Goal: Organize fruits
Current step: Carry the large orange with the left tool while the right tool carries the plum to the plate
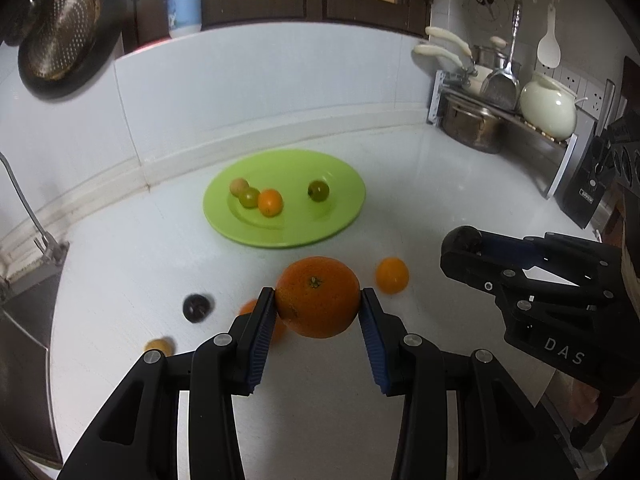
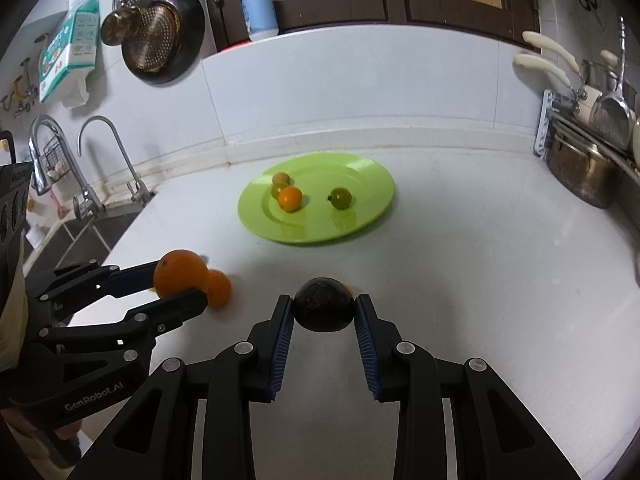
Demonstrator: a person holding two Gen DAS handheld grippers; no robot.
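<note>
My left gripper [image 1: 318, 300] is shut on a large orange [image 1: 318, 297], held just above the white counter; the orange also shows in the right wrist view [image 2: 176, 272]. My right gripper [image 2: 324, 306] is shut on a dark round fruit [image 2: 324, 304]; in the left wrist view that gripper [image 1: 464, 246] is at the right. A green plate [image 1: 340, 168] at the back holds several small fruits, among them a small orange one [image 1: 270, 202] and a green one [image 1: 319, 191]. Loose on the counter lie a small orange fruit [image 1: 392, 275], a dark fruit [image 1: 197, 307] and a yellow one [image 1: 159, 346].
A sink with taps [image 2: 96, 168] lies at the left. A dish rack with pots [image 1: 476, 120] and a white kettle [image 1: 548, 108] stands at the back right. A pan [image 2: 160, 40] hangs on the wall. A soap bottle [image 2: 258, 4] stands on the ledge.
</note>
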